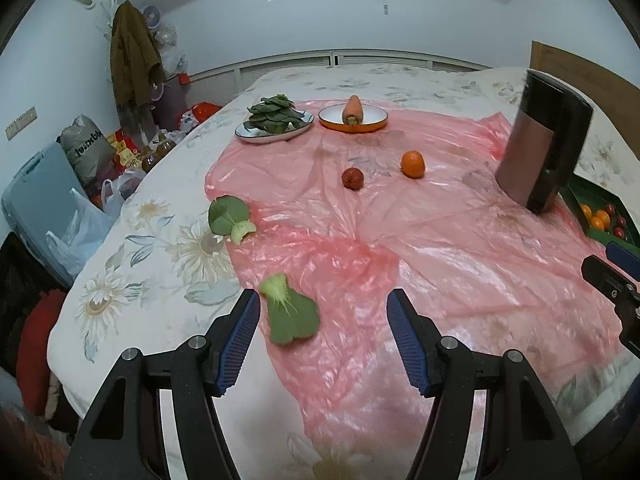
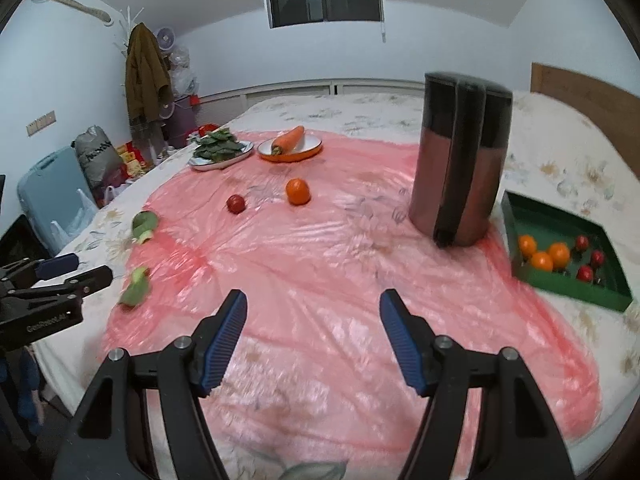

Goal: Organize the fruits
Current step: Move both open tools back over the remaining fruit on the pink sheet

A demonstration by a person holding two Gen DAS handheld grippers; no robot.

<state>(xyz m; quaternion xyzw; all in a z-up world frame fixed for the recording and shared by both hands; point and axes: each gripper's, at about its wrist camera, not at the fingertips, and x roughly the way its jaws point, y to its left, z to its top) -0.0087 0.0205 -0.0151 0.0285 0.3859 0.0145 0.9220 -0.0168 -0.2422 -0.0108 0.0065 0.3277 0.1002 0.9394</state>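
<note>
The left hand-held gripper (image 1: 322, 308) is built of matte black plastic: two broad, curved outer arms at about 7 and 5 o'clock of its own view, each cut through with a long slot. Round silver screw heads (image 1: 131, 354) sit at the pivots, two on either side. Each finger ends in a blue ribbed rubber pad (image 1: 240, 344) with fine cross grooves and a toothed lower edge. The right hand-held gripper (image 2: 313, 304) has the same make: black slotted arms, silver pivot screws (image 2: 442, 342), blue ribbed pads (image 2: 402, 344). From the right wrist view, at 9 o'clock, the left one's black side bears small white lettering, too blurred to read surely.
</note>
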